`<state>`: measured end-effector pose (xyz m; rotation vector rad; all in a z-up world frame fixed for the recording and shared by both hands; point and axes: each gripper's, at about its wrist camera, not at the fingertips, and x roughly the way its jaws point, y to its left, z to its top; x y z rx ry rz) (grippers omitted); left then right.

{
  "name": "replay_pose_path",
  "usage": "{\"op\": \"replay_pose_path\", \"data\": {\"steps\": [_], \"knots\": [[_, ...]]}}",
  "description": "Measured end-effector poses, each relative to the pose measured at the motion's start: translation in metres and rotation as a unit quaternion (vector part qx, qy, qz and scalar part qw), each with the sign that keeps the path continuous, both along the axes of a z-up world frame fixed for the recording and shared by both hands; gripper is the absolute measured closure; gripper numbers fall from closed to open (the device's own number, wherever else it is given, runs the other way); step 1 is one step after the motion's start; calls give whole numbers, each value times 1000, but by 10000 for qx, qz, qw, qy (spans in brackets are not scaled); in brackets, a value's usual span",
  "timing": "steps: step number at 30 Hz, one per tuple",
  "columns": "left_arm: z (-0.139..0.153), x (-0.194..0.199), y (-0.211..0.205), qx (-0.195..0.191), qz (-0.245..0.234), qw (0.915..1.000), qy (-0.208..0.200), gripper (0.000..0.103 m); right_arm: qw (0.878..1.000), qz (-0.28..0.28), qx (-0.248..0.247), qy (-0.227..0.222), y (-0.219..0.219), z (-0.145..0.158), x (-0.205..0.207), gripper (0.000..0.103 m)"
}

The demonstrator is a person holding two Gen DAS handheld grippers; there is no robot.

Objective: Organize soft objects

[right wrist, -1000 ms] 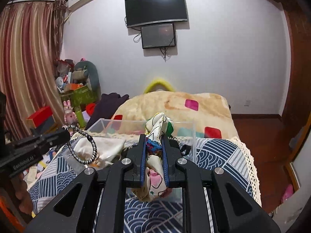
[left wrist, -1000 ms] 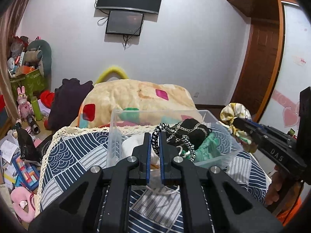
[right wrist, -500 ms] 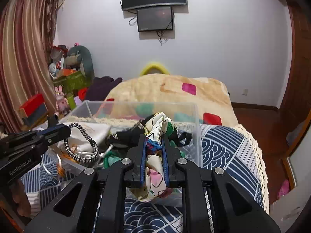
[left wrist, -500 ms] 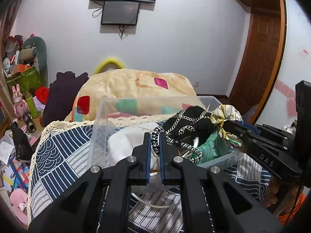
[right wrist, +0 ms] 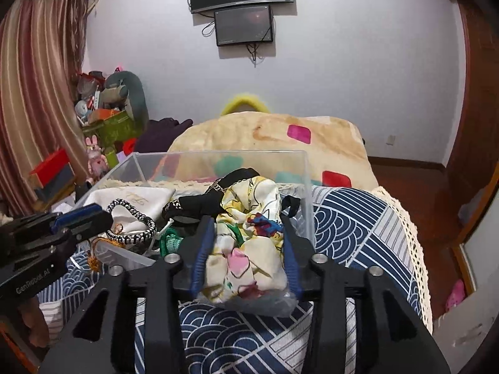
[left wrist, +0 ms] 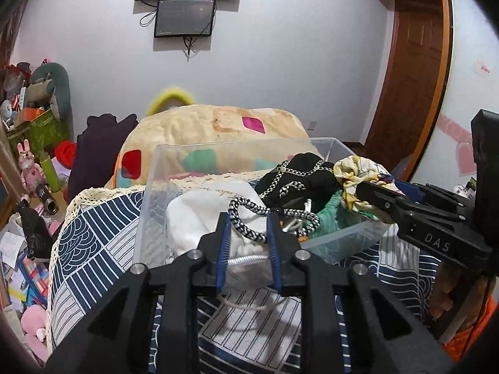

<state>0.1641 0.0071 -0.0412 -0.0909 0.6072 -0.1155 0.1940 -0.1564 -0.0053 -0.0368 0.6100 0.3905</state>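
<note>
Scarf (right wrist: 246, 237), cord (left wrist: 271, 218): both down in clear bin (left wrist: 149, 193) on bed (right wrist: 358, 224), among white pouch (left wrist: 199, 218), black cloth (left wrist: 296, 177), green mesh (left wrist: 333, 215). Behind: beige blanket (left wrist: 199, 127), wall screens (right wrist: 243, 25). Changed from half a second back: both grippers let go. Left gripper (left wrist: 248, 221) now spread, cord loose between pads. Right gripper (right wrist: 246, 237) spread wide, scarf slack between fingers, unpinched.

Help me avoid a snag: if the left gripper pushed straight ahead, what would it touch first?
Probably the black-and-white braided cord, lying just beyond the open left gripper, on the white drawstring pouch inside the clear plastic bin; depth is uncertain.
</note>
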Motion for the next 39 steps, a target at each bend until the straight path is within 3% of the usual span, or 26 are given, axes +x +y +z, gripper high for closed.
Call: {"op": "replay_pose_path", "data": {"steps": [6, 20, 31, 33, 35, 39], "knots": [[6, -14, 0, -29, -45, 10000, -74, 65, 10000, 10, -5, -37, -4, 3, -9, 56], [44, -57, 6, -36, 61, 9980, -624, 57, 9967, 141, 187, -772, -8, 45, -50, 45], [84, -108, 0, 130, 132, 9905, -1360, 24, 9885, 319, 302, -1444, -2, 72, -90, 31], [89, -117, -1, 165, 219, 9888, -1470, 14, 9879, 305, 328, -1482, -1, 73, -93, 20], [92, -124, 0, 164, 301, 9872, -1556, 7, 9869, 284, 391, -1538, -1, 75, -95, 19], [96, -134, 2, 149, 382, 9849, -1683, 2, 9862, 313, 458, -1558, -1, 77, -99, 17]]}}
